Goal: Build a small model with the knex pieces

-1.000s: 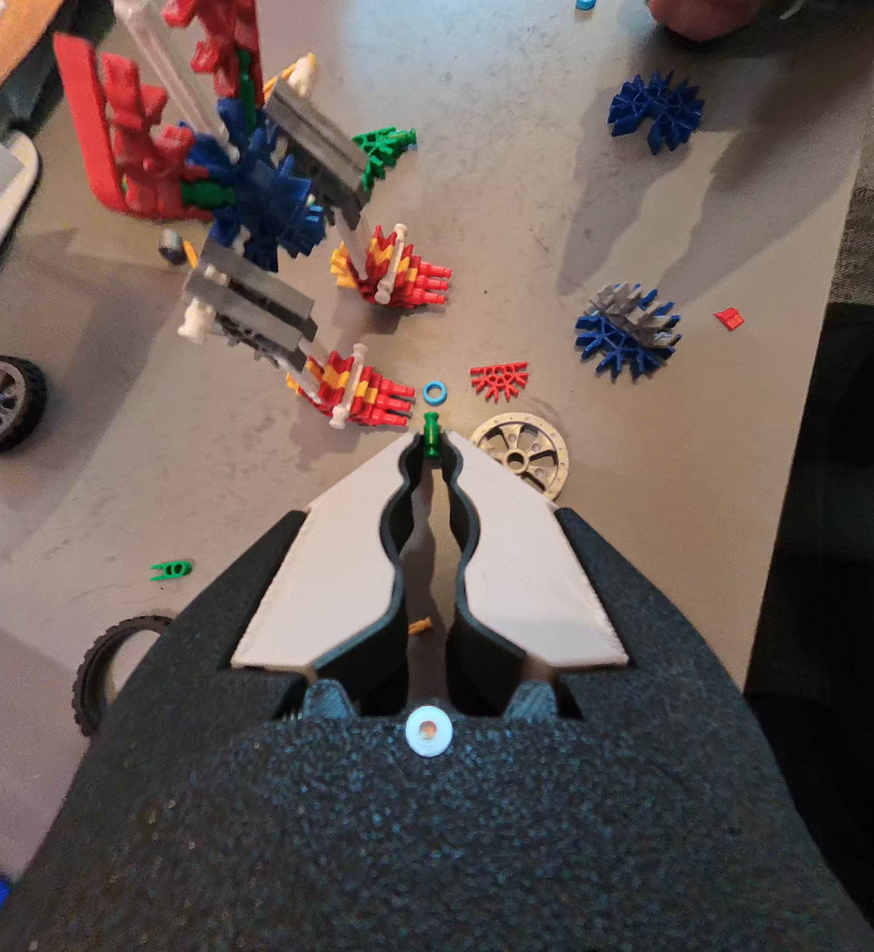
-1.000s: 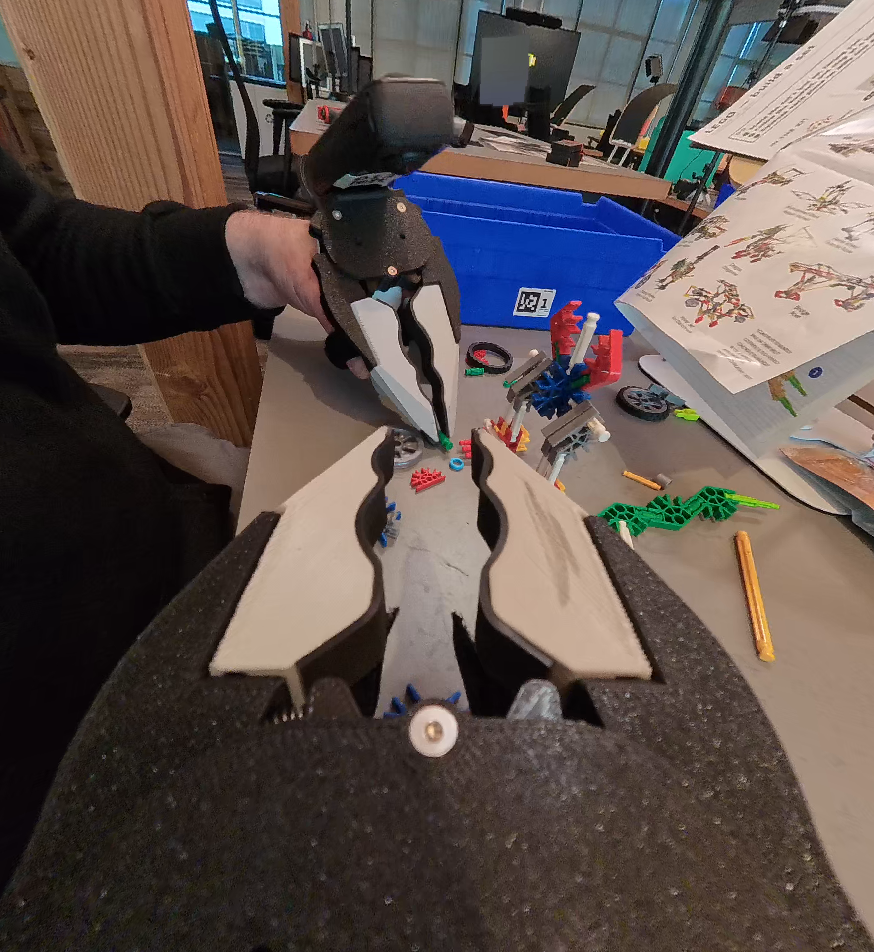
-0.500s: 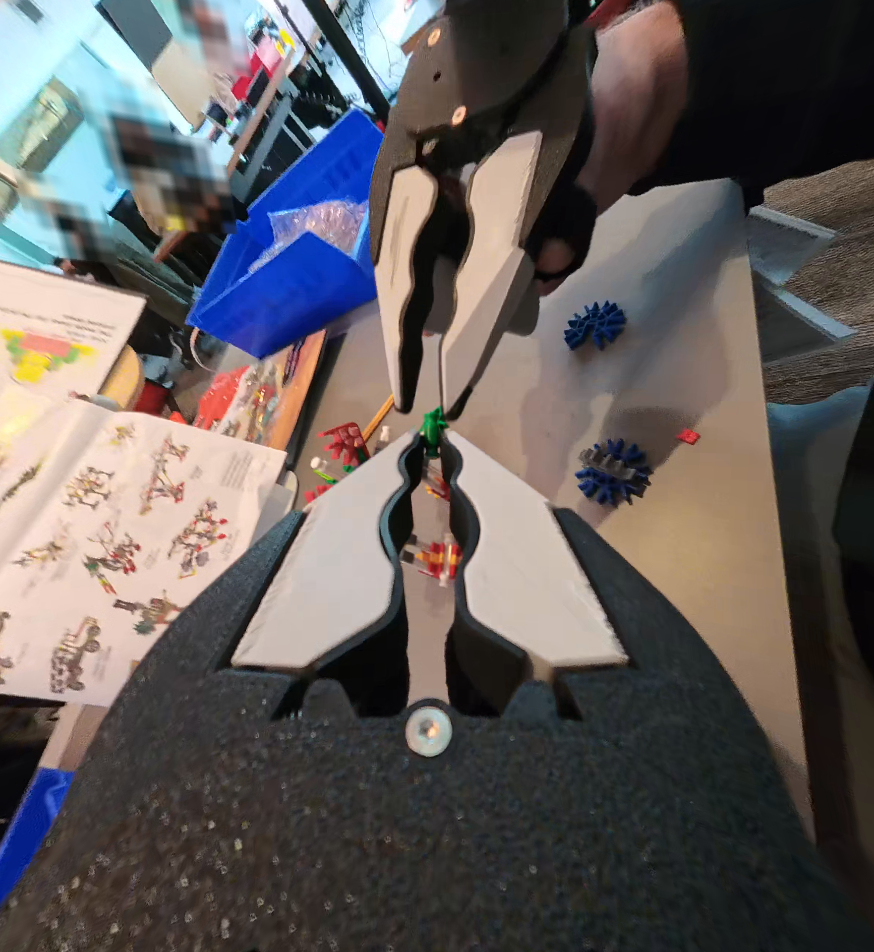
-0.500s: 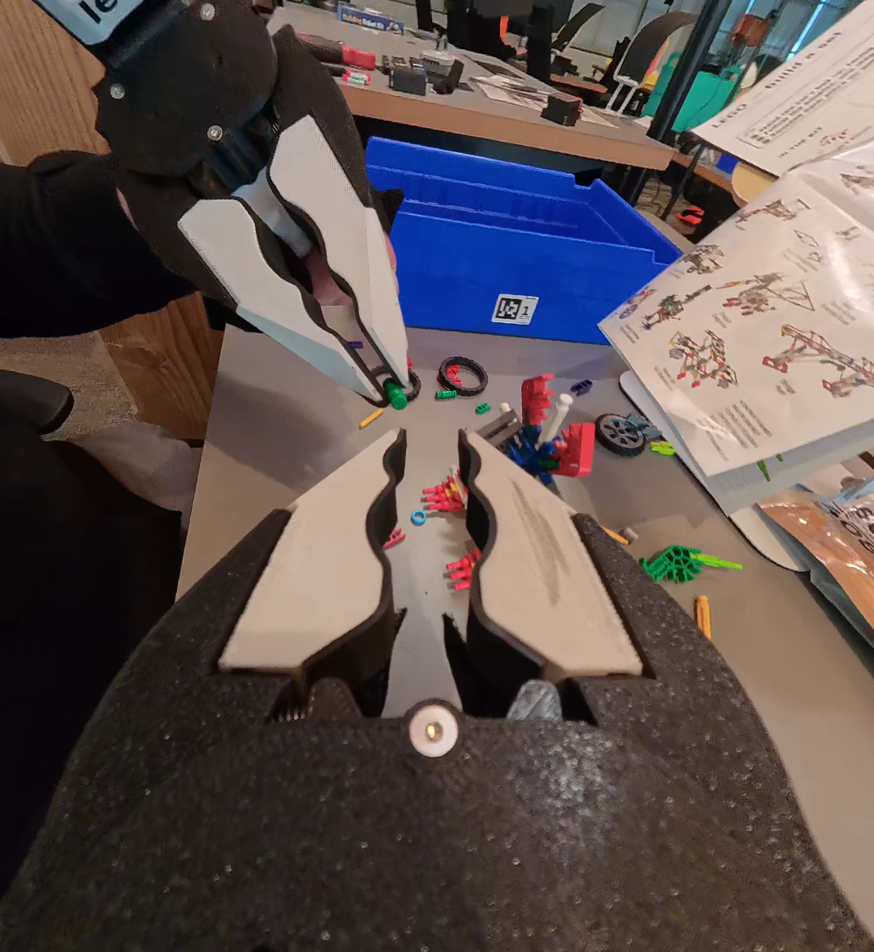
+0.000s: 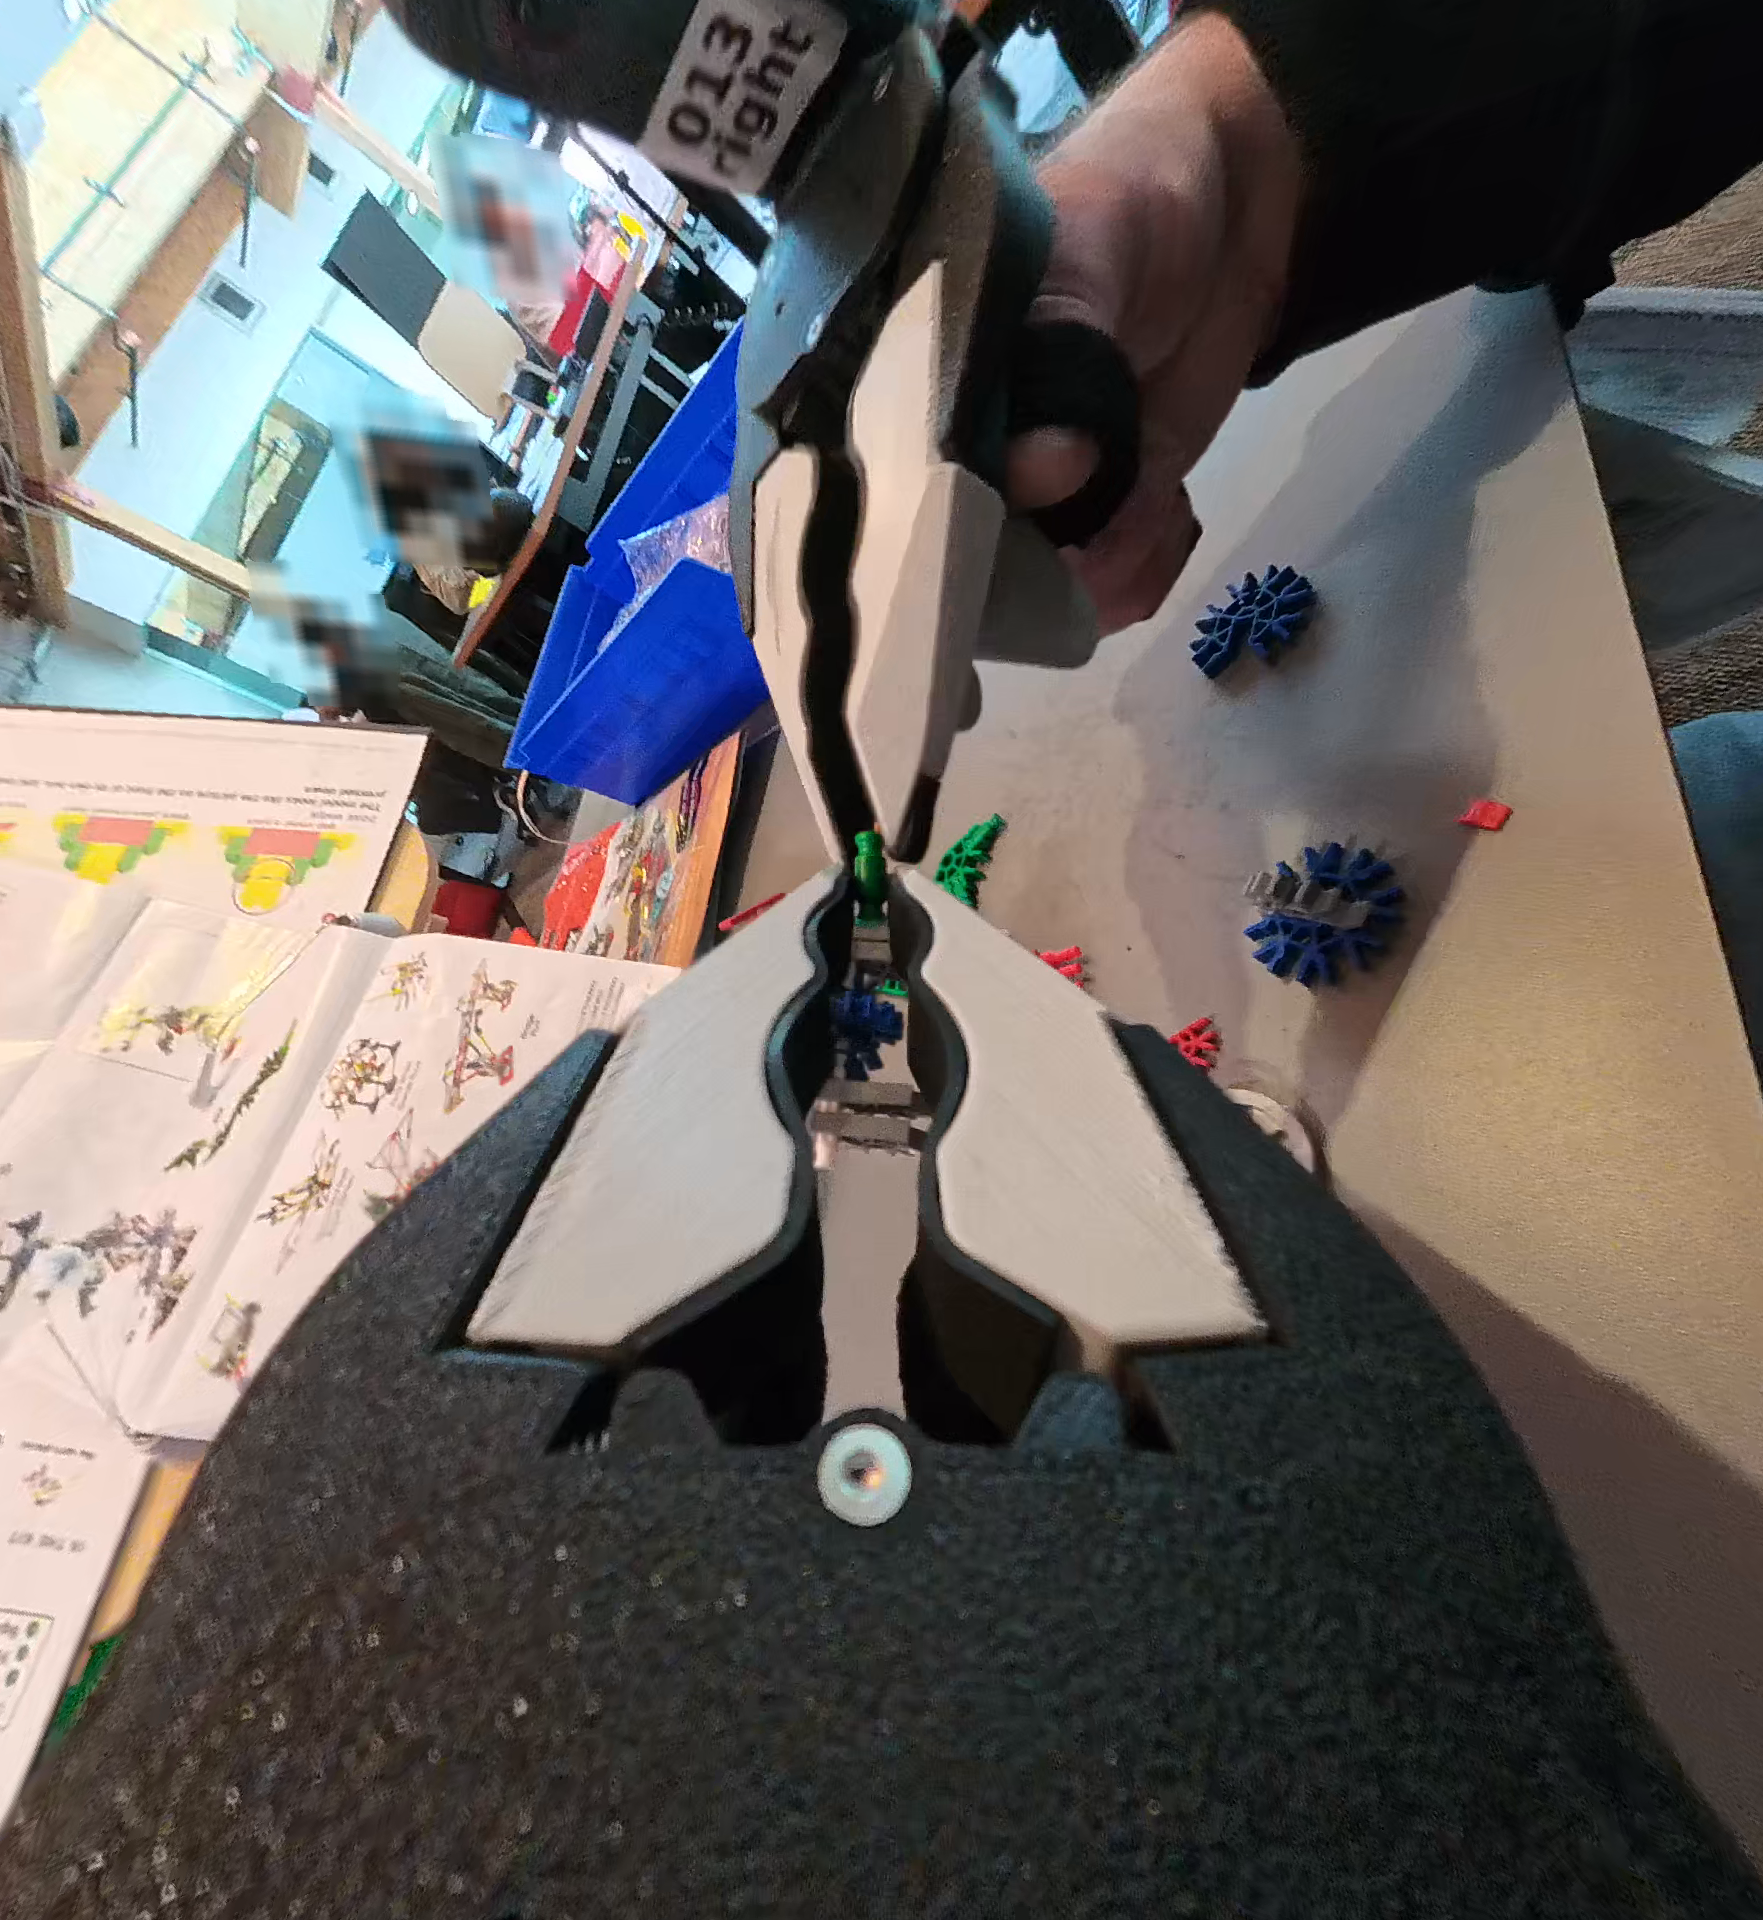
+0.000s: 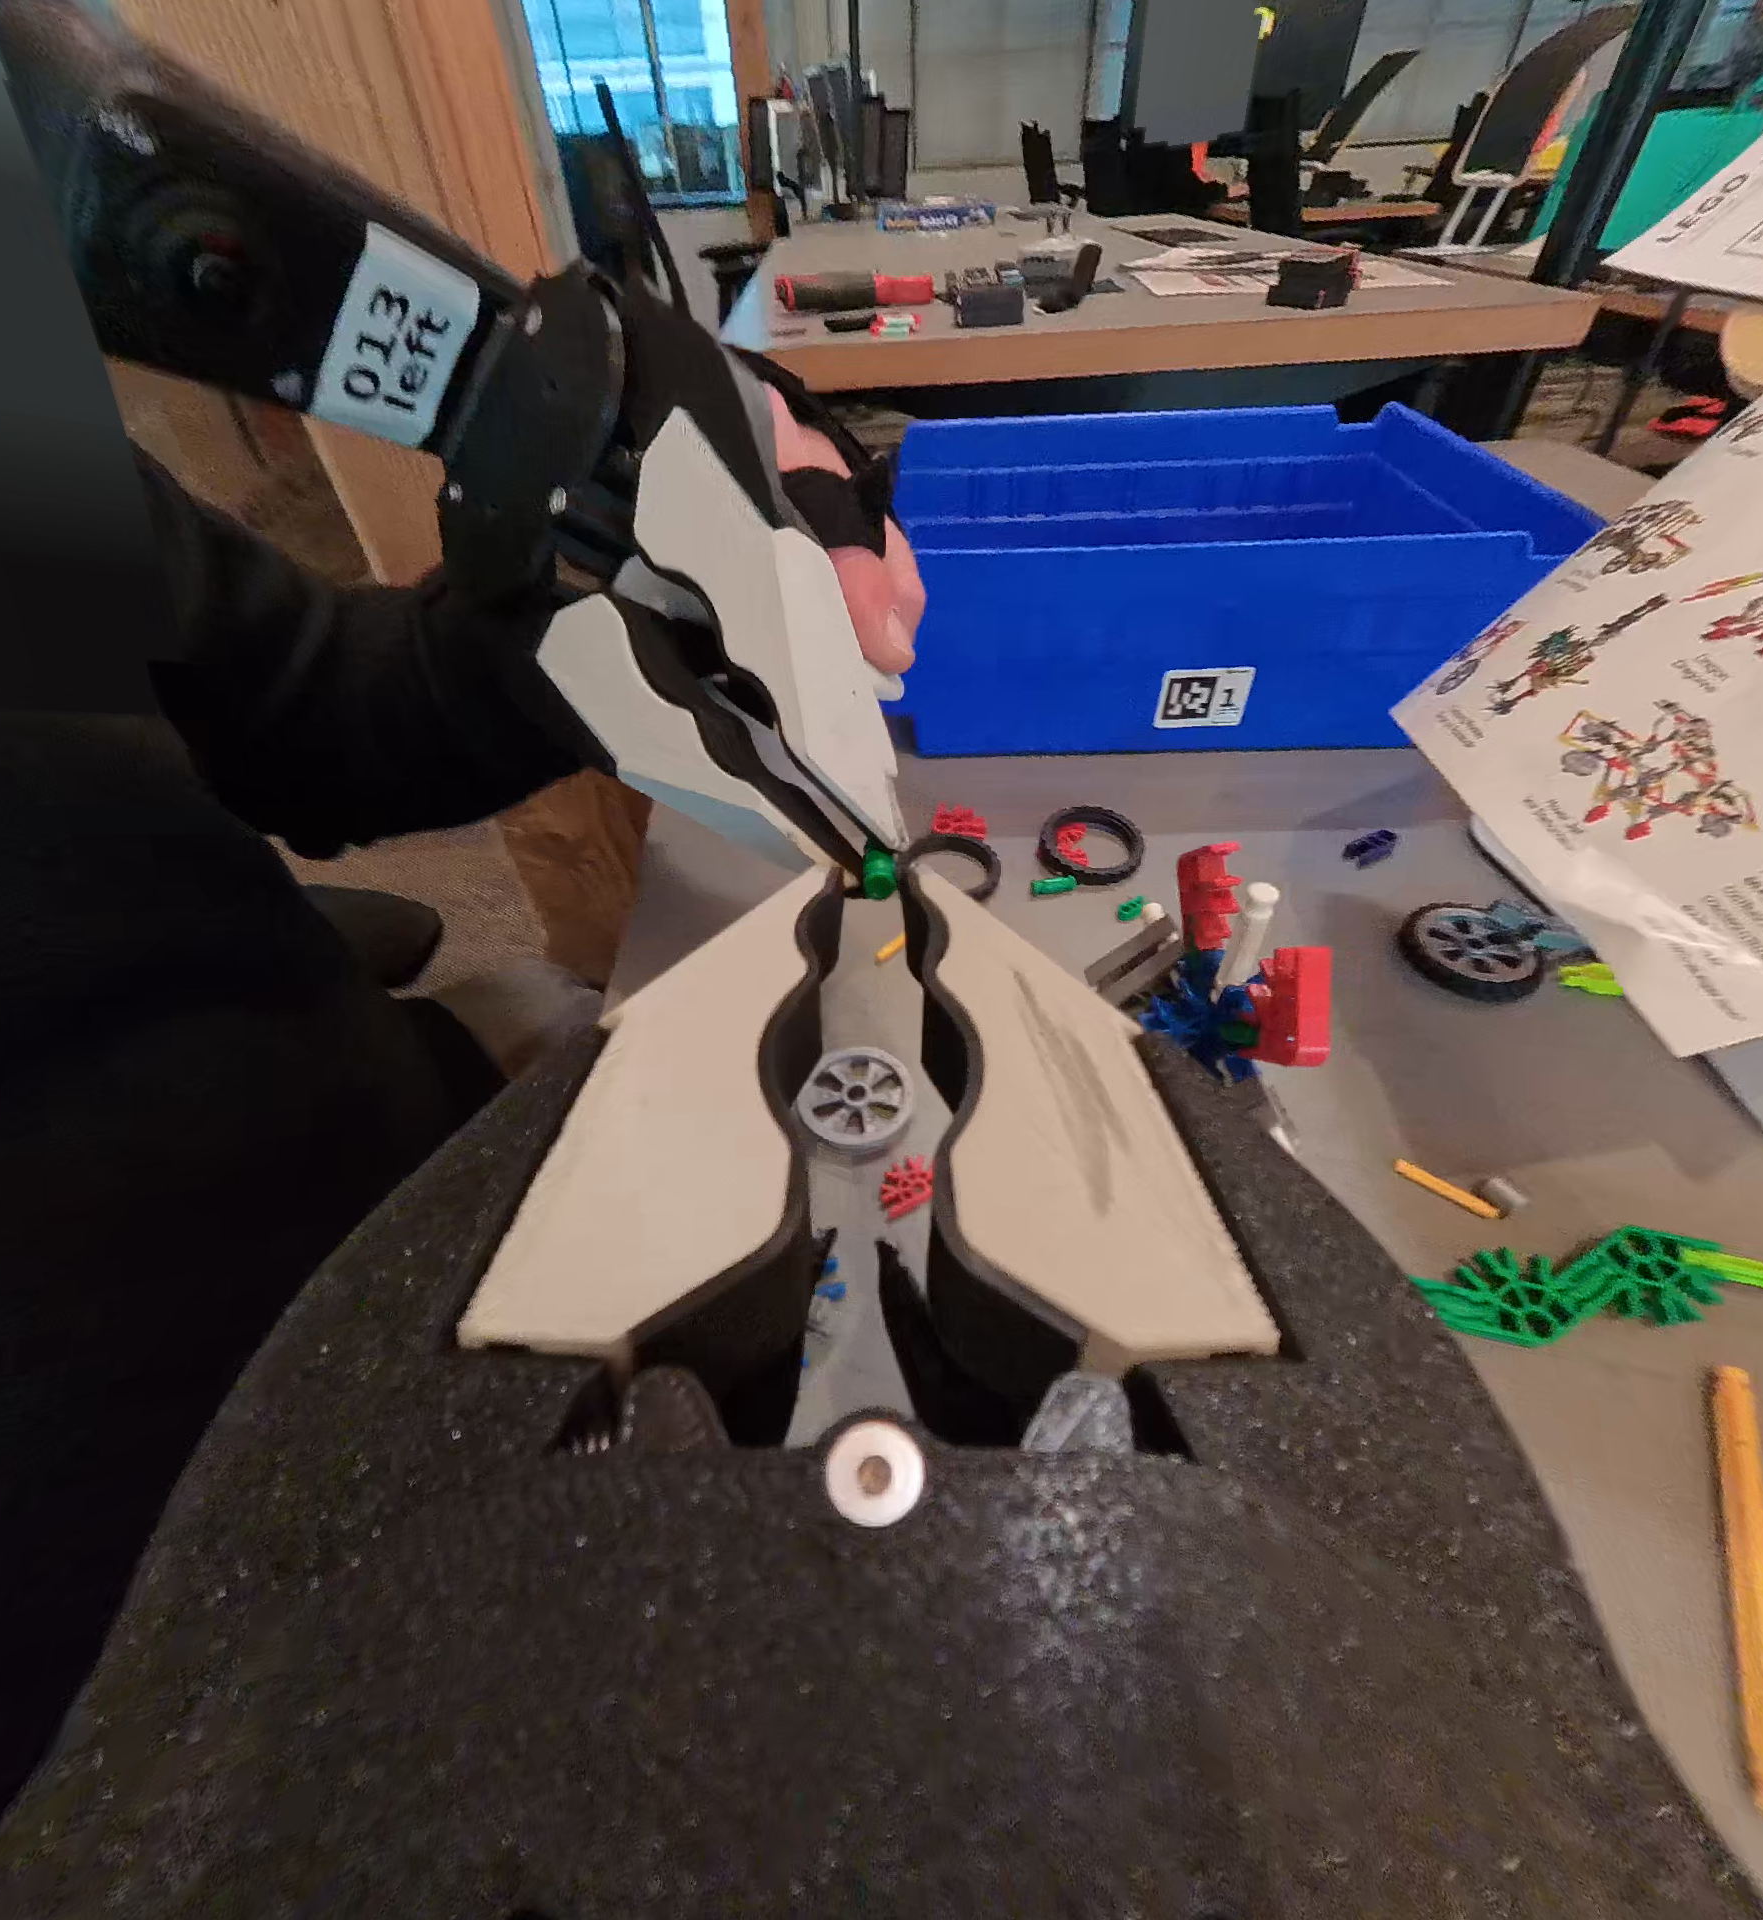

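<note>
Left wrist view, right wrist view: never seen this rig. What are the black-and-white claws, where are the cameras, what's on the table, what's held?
A person holds a two-finger gripper in each hand. Each carries a camera looking along its fingers, so each view shows its own gripper below and the other farther off.

The left gripper pinches a small green peg. The right gripper has its tips on either side of that peg; whether they press it is unclear.

On the grey table: a toy model, a grey wheel, black tyres, a yellow rod, a blue bin and instruction sheets.
</note>
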Action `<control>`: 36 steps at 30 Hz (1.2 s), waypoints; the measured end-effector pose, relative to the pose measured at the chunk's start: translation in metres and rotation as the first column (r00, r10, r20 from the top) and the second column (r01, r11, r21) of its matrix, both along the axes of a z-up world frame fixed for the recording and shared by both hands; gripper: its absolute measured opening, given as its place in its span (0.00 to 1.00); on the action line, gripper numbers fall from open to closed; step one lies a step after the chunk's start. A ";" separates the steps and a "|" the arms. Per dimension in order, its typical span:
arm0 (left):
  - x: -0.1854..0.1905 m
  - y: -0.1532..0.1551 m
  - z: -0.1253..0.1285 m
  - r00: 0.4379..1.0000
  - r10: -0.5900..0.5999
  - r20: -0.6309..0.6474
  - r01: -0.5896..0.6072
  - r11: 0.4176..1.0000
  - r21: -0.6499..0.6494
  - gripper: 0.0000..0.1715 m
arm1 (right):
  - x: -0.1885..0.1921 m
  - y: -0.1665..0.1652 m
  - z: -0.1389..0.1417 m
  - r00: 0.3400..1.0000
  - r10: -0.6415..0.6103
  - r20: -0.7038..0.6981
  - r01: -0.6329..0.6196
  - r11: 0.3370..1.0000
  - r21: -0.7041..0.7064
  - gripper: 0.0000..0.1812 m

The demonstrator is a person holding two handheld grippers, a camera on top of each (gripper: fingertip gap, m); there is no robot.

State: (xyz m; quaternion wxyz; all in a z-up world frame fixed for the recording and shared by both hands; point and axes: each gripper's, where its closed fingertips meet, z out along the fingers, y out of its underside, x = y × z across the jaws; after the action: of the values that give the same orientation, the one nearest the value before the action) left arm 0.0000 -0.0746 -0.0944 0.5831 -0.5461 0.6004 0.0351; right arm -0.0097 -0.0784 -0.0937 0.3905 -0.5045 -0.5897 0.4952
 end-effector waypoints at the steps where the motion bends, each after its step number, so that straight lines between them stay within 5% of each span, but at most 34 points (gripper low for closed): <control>1: 0.000 -0.001 0.001 1.000 -0.009 -0.010 0.009 1.000 0.022 0.03 | 0.001 0.001 0.001 1.000 0.007 -0.010 -0.007 0.999 -0.031 0.04; 7: 0.001 0.003 0.001 0.998 -0.021 -0.054 0.026 0.996 0.085 0.03 | 0.000 0.003 0.002 1.000 0.019 -0.021 -0.020 0.999 -0.044 0.03; 22: -0.010 0.042 0.021 0.997 -0.009 0.075 -0.002 0.989 0.145 0.10 | -0.010 0.040 0.027 0.998 -0.027 -0.052 0.032 0.994 0.104 0.03; 36: -0.033 0.070 0.001 0.977 0.034 0.210 -0.030 0.999 -0.024 0.25 | -0.015 0.087 0.021 0.992 -0.104 -0.073 0.108 0.993 0.055 0.02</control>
State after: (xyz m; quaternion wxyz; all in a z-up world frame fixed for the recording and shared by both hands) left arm -0.0327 -0.0046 -0.0930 0.6370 -0.5626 0.5267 -0.0198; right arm -0.0250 0.0085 -0.0731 0.4513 -0.5057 -0.5626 0.4734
